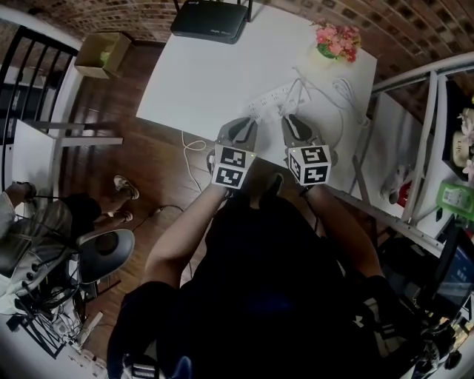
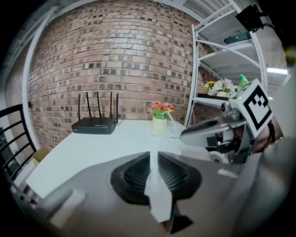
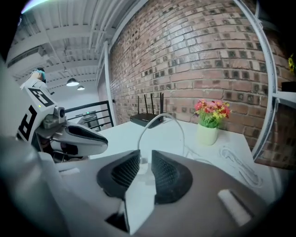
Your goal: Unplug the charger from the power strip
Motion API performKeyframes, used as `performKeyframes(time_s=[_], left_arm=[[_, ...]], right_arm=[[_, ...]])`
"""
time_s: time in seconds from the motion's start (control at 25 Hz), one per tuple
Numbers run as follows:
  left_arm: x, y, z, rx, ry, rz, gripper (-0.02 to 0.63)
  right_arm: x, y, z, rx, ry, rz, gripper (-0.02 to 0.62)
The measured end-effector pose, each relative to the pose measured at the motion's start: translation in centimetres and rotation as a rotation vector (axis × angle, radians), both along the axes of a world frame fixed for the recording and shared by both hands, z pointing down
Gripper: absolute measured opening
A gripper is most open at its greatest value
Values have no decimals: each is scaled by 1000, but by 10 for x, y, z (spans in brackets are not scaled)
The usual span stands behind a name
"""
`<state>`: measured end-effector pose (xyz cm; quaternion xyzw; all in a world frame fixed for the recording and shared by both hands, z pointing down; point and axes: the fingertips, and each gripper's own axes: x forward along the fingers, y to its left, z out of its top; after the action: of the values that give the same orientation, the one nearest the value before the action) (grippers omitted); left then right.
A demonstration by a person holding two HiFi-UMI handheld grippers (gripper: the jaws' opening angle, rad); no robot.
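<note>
Torso [image 1: 266, 289]: dark-shirted, filling the lower head view; both forearms reach toward the near edge of the table [image 1: 200, 74].
Marker cubes [image 1: 231, 166]: one on each gripper, side by side at that near edge.
Left gripper [image 2: 154, 156]: tilted down at the table top, its tips at the near-left end of the power strip [image 1: 272, 98] in the head view.
Left pads [image 2: 134, 176]: a narrow slit apart, not clenched. Only white shows in the slit, and whether that is strip or table top cannot be told.
Right gripper [image 3: 145, 157]: just beside the left one, tips at the strip's near side.
Right pads [image 3: 169, 176]: closed onto the charger [image 3: 144, 163], grasping its small white body at their far tips.
Charger seat: at the power strip; the jaws hide whether its prongs sit in the socket.
Charger cable [image 3: 160, 114]: white, arching up out of the charger and down to the right.
Power strip lie: white, slantwise on the white table, directly ahead of both grippers.
Router [image 1: 209, 18]: black, aerials upright, at the table's far edge.
Flower pot [image 1: 333, 46]: pink and orange blooms in a pale pot, at the far right corner beyond the strip.
Loose cables [image 1: 344, 92]: white, lying right of the strip.
Shelf rack [image 1: 422, 111]: white, right of the table.
</note>
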<state>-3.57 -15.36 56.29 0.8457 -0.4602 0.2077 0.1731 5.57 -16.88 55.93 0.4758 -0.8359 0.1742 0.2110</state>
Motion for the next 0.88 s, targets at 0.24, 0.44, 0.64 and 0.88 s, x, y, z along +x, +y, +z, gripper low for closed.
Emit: performKeyframes(time_s=[0.24,0.44,0.64,0.88], left_arm=[[8,-13,24,-59,-25,20,52],[12,-22,43,-86,-46,28,52],[10,-26,55,-113,-59,2,52],[19,-35,67,-100,-97,29,52]], right_arm=[[-21,-2,26,-79,45,-58,190],[-27,-9,50,-130,128,-67,221],[-26,-10,57,-146,151,-53,221],[-25,-12,65,-163,187,-54,212]])
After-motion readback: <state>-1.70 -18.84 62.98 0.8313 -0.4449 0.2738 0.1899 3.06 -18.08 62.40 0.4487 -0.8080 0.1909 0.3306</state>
